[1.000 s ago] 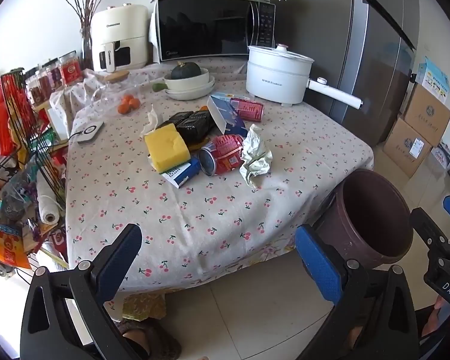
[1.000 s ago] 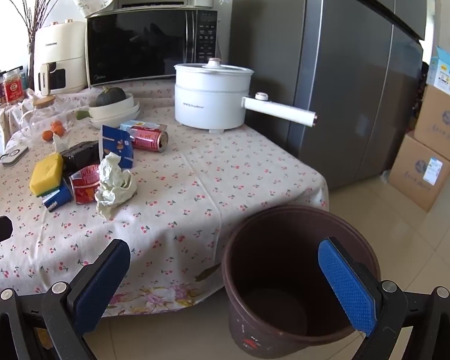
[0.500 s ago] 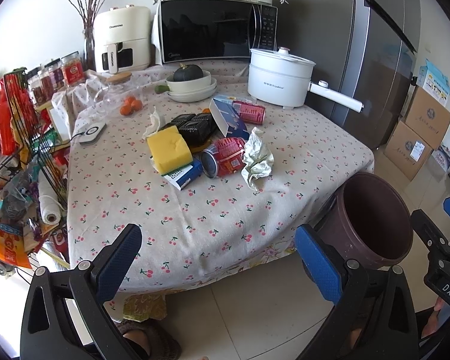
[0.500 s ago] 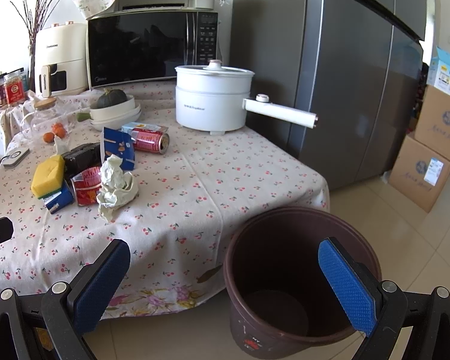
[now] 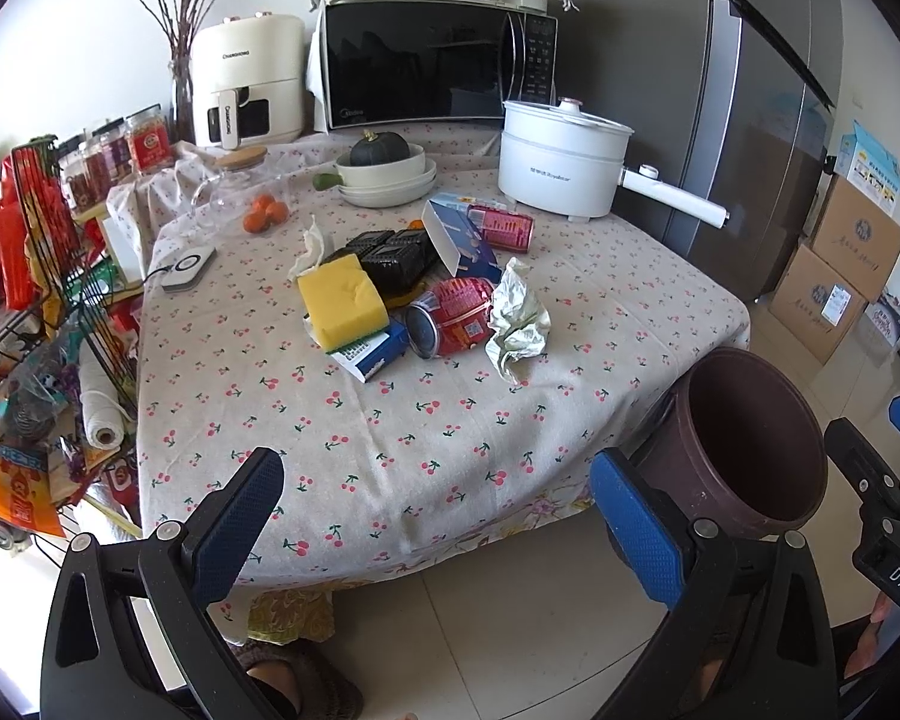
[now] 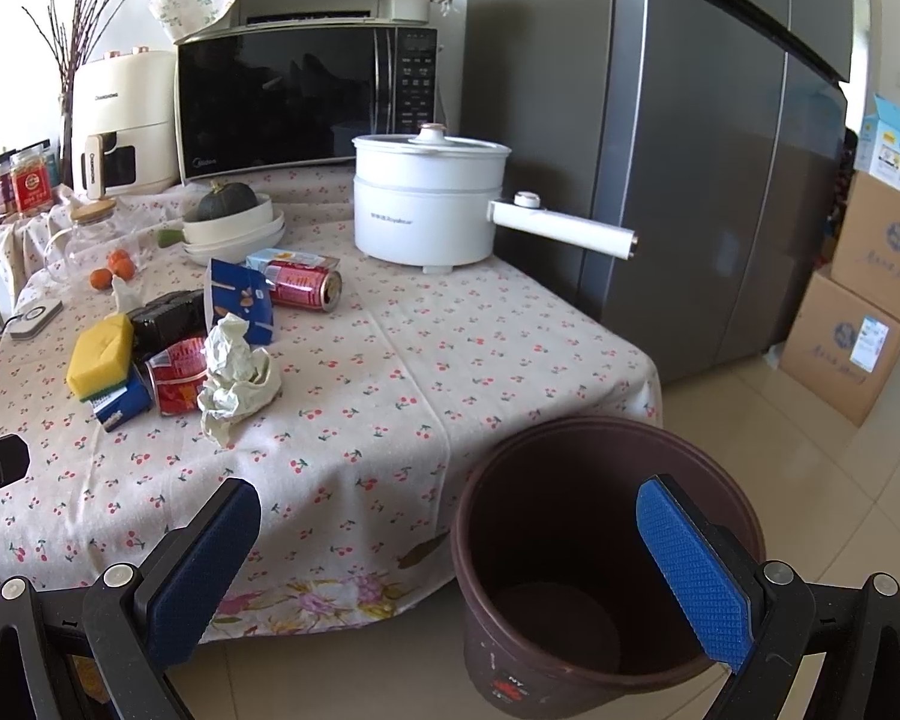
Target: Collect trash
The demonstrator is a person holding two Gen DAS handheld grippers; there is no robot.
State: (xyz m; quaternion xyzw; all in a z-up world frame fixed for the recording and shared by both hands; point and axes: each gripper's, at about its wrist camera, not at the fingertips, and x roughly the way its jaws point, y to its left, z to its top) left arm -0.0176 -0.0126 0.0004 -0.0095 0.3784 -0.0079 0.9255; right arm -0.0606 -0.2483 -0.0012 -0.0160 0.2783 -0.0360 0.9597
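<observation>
Cherry-print cloth covers the table [image 5: 342, 438], and the trash sits bunched near its middle: a crumpled paper wad [image 5: 517, 324] touching a crushed red can [image 5: 450, 324] lying on its side, a yellow sponge [image 5: 342, 300] resting partly on a small blue-and-white carton [image 5: 375, 354], black plastic trays [image 5: 399, 255] behind them, a tilted blue box [image 5: 459, 240], and a second red can [image 5: 501, 227] farther back, also on its side. A white tissue [image 5: 312, 246] stands up beside the sponge. Just off the table's near right corner, on the tiled floor, stands a brown bin [image 6: 600, 570], upright and open-topped. The left gripper [image 5: 435, 531] hangs above the table's near edge, its blue pads [image 5: 237, 528] spread wide and holding nothing. The right gripper [image 6: 447, 573] hovers over the bin's near rim, fingers likewise wide apart and empty. At the back of the table are a white electric pot [image 6: 429, 204], a microwave [image 6: 306, 99] and a bowl holding a dark squash [image 5: 381, 150].
</observation>
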